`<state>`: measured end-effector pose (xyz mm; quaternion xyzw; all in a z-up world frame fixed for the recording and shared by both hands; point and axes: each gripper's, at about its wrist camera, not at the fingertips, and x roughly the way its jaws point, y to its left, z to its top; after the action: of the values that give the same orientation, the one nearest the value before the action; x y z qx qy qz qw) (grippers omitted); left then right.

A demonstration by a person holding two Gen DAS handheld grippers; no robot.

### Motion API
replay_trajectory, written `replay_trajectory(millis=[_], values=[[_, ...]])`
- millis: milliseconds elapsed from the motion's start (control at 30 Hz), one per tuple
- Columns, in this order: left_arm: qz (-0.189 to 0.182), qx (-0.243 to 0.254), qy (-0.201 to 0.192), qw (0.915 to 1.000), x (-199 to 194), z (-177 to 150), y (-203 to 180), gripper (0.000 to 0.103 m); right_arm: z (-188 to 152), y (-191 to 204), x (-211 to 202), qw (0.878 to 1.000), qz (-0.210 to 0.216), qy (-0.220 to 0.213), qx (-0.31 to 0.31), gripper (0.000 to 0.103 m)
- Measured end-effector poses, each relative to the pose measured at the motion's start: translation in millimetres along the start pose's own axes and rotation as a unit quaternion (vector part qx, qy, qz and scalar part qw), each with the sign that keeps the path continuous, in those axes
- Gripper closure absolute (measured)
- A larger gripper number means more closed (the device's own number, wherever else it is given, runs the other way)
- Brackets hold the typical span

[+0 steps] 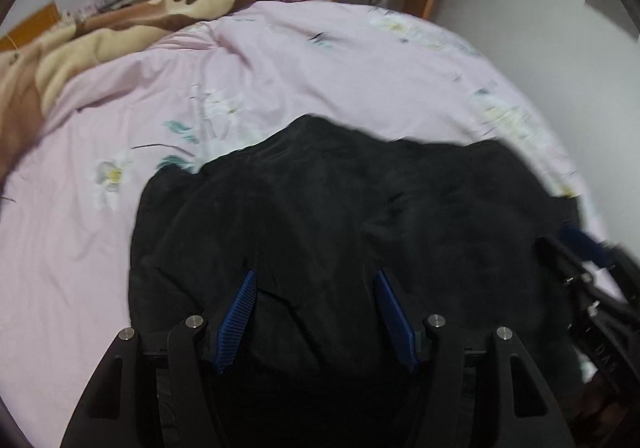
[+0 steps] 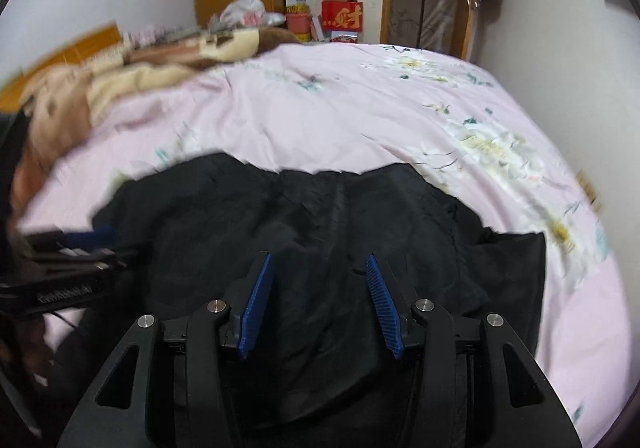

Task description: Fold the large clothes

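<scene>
The black garment [image 1: 340,216] lies spread on the pink floral bedcover [image 1: 280,60], directly below and ahead of both grippers. The left gripper [image 1: 316,276] has its jaws spread wide, with nothing between its blue pads [image 1: 238,320]. The right gripper [image 2: 320,260] likewise has its jaws spread and empty over the cloth. The left view shows the right gripper at its right edge; the right view shows the left gripper at its left edge. Both grippers point forward across the bed, tilted downward.
</scene>
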<state>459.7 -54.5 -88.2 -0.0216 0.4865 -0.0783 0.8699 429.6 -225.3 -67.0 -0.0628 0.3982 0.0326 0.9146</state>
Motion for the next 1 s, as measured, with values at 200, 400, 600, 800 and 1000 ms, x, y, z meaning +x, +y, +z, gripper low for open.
replay_trajectory(millis=[200, 400, 600, 800, 1000], values=[[0.012, 0.033, -0.021, 0.9992, 23, -18, 4, 0.040, -31, -26, 31, 1.000, -0.018, 0.020, 0.002, 0.054], [-0.001, 0.025, -0.027, 0.9993, 31, -24, 7, 0.039, -45, -33, 41, 0.999, -0.026, 0.029, -0.005, 0.054], [0.006, 0.020, -0.030, 0.9993, 30, -26, 6, 0.039, -43, -32, 36, 0.999, -0.031, 0.039, 0.016, 0.053], [0.008, 0.012, -0.029, 0.9995, 29, -27, 7, 0.038, -33, -26, -12, 0.997, 0.004, -0.028, 0.072, 0.044], [0.009, 0.017, -0.030, 0.9994, 29, -28, 6, 0.038, -43, 6, 12, 1.000, 0.025, 0.008, 0.008, 0.044]])
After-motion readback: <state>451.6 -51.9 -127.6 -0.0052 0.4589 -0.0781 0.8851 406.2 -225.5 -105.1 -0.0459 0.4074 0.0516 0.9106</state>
